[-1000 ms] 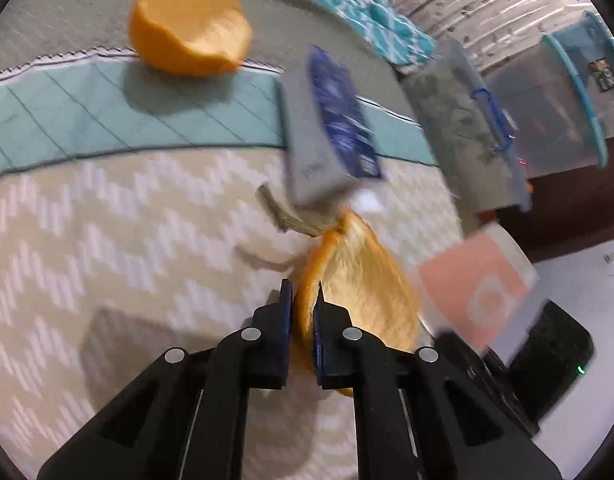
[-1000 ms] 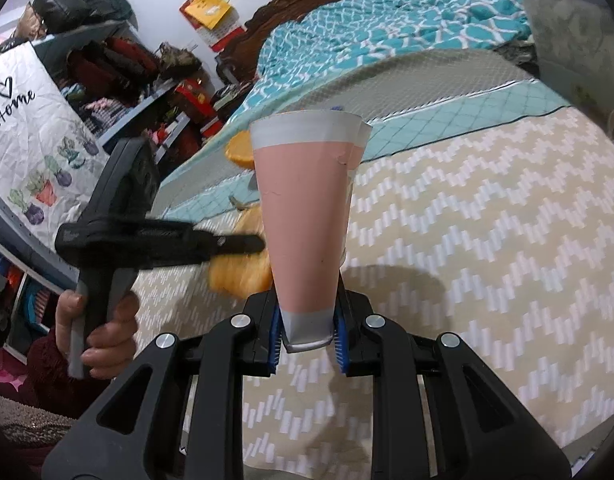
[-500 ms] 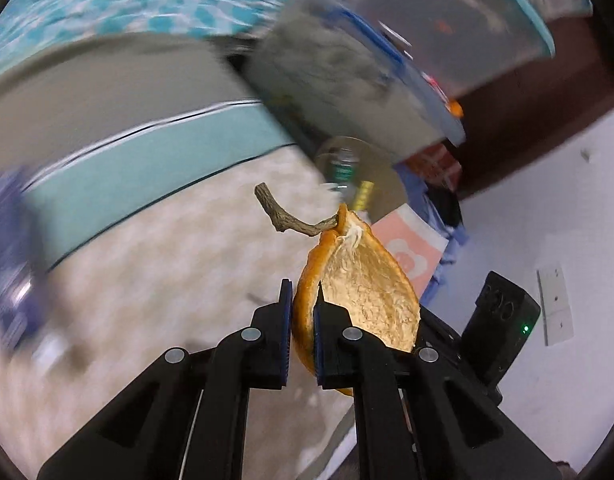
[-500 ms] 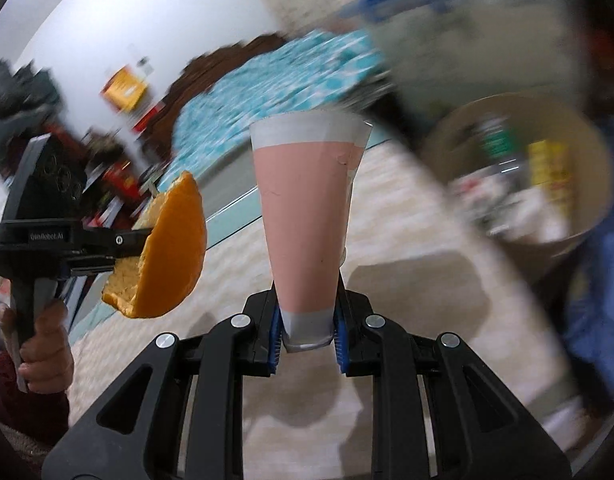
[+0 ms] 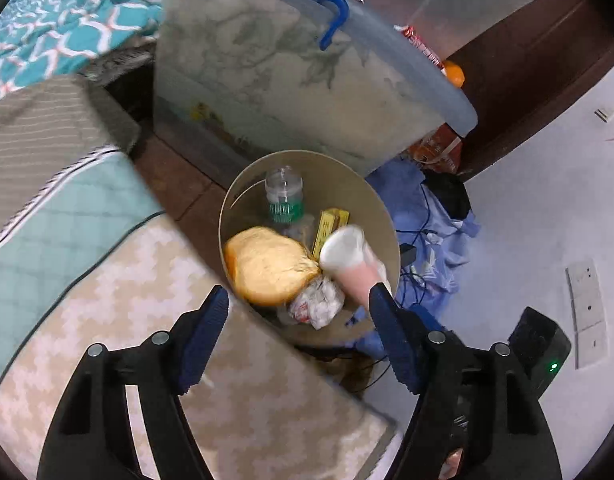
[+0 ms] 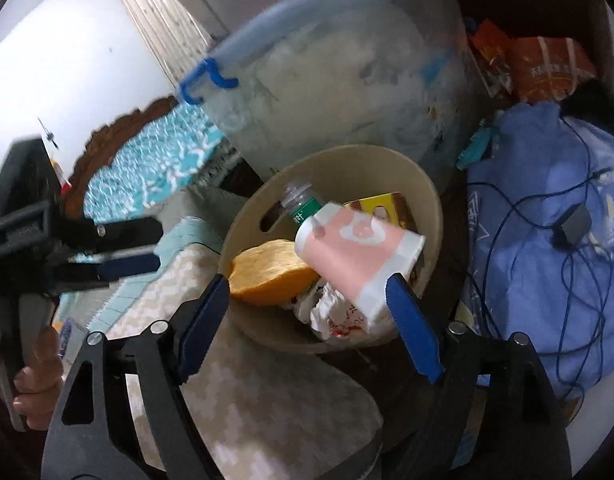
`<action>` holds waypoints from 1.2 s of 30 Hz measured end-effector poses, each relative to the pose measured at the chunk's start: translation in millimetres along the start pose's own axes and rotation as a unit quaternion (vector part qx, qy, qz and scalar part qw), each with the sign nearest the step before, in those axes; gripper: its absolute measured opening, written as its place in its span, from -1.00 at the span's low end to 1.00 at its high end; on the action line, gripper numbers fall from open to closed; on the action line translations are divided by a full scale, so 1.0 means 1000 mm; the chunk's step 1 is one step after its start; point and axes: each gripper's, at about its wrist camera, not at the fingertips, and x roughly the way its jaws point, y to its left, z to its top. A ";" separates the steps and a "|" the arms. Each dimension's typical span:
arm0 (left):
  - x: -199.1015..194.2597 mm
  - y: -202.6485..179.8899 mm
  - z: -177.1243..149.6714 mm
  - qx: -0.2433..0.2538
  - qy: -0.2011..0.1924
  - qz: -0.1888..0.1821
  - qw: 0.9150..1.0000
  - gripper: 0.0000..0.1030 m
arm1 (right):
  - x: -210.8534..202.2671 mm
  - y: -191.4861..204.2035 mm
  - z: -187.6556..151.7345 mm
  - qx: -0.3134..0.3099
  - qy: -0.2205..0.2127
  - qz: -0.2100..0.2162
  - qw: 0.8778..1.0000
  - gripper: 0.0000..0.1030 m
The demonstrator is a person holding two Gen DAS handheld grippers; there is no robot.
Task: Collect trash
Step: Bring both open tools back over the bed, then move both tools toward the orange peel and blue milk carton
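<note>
Both tongs, left and right, are released; orange peel and pink paper cup lie at 12 o'clock inside the trash bin

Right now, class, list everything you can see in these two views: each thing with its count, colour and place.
Round beige waste bin: one, beside the bed.
Orange peel: one, orange, in the bin.
Pink and white paper cup: one, on its side in the bin.
Clear plastic bottle with green label: one, in the bin.
Yellow carton: one, in the bin.
Crumpled white wrapper: one, in the bin.
Translucent storage box with blue handle: one, behind the bin.
Blue cloth with cables: one, on the floor.
Left gripper: black, open.
Right gripper: black, open.
</note>
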 end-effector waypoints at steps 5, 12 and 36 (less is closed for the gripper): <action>-0.032 0.014 -0.043 0.014 -0.019 0.041 0.999 0.34 | -0.004 0.026 -0.031 0.002 0.011 0.029 1.000 0.57; -0.074 0.035 -0.113 0.035 -0.044 0.112 0.992 0.36 | -0.015 0.066 -0.065 0.002 0.030 0.040 0.999 0.56; -0.183 0.053 -0.215 0.023 -0.145 0.170 0.974 0.48 | -0.081 0.158 -0.102 -0.027 0.009 0.023 0.999 0.56</action>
